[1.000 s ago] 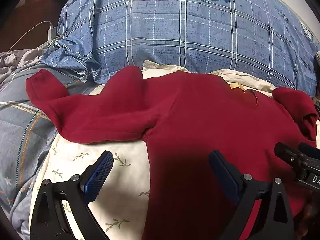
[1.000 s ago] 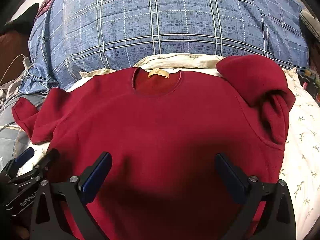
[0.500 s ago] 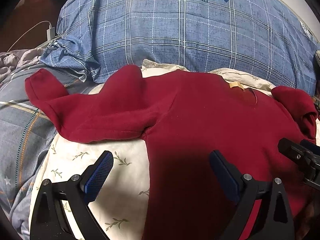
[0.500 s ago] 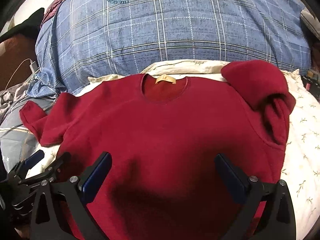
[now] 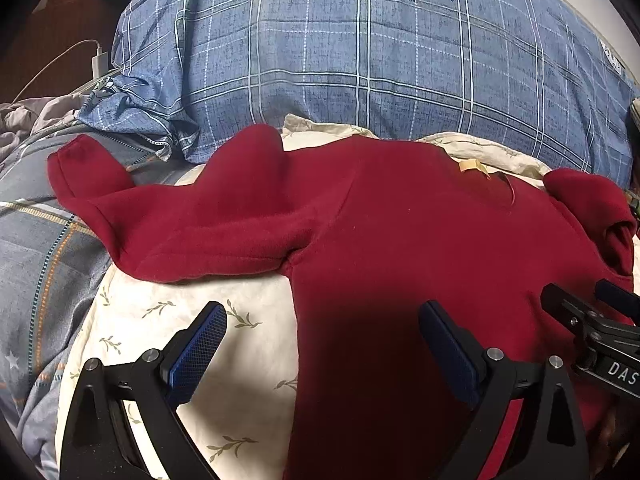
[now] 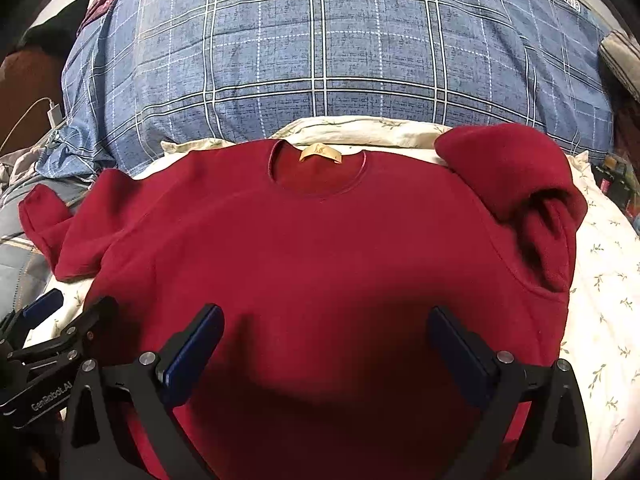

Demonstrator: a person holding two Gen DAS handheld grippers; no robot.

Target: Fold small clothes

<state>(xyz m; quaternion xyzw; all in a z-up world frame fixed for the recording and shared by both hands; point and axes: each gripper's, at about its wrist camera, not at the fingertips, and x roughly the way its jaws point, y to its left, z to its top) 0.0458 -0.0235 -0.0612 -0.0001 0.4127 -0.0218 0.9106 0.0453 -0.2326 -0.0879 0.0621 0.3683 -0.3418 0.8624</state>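
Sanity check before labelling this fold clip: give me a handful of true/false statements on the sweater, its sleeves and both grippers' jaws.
1. The red sweater lies with its neck label showing. True.
2. Both sleeves are spread out flat. False: the left sleeve stretches out sideways, while the right sleeve is bunched up at the shoulder.
3. The left gripper has its jaws open. True.
4. The right gripper is clamped on the hem. False: its jaws are wide apart with nothing between them.
5. A green towel lies behind the sweater. False: a blue plaid pillow lies there.
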